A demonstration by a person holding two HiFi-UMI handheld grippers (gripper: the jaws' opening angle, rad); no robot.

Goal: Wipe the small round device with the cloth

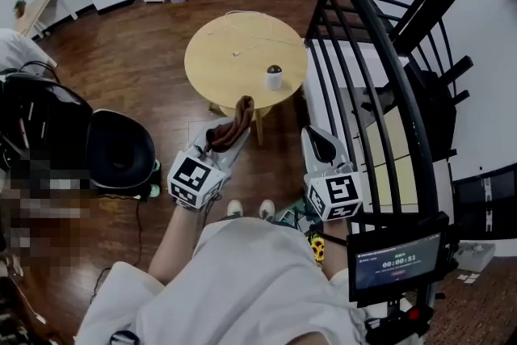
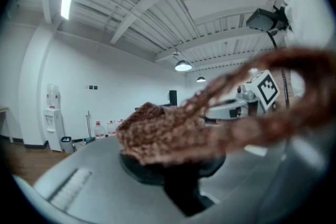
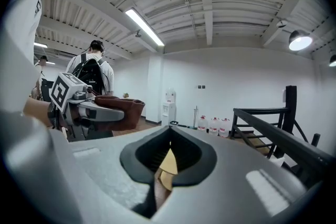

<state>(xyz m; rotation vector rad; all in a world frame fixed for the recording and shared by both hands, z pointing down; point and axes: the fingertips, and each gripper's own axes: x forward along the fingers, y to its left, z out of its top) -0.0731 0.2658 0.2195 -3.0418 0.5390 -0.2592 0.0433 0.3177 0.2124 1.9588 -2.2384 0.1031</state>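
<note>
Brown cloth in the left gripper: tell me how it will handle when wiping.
Probably floppy: the cloth bunches and trails a loose loop beyond the left gripper. Likely light for its bulk. Its nubbly weave should grip rather than slip.

My left gripper [image 1: 229, 135] clamps the brown knitted cloth [image 1: 236, 119] at the near edge of the round pale wooden table [image 1: 226, 61]. The small white dark-topped round device [image 1: 275, 77] sits near its right edge. My right gripper [image 1: 320, 143] is off-table.

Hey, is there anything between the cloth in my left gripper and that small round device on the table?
Nothing visible. The left gripper holds the cloth by the table's near edge, and only bare tabletop lies between it and the small round device.
</note>
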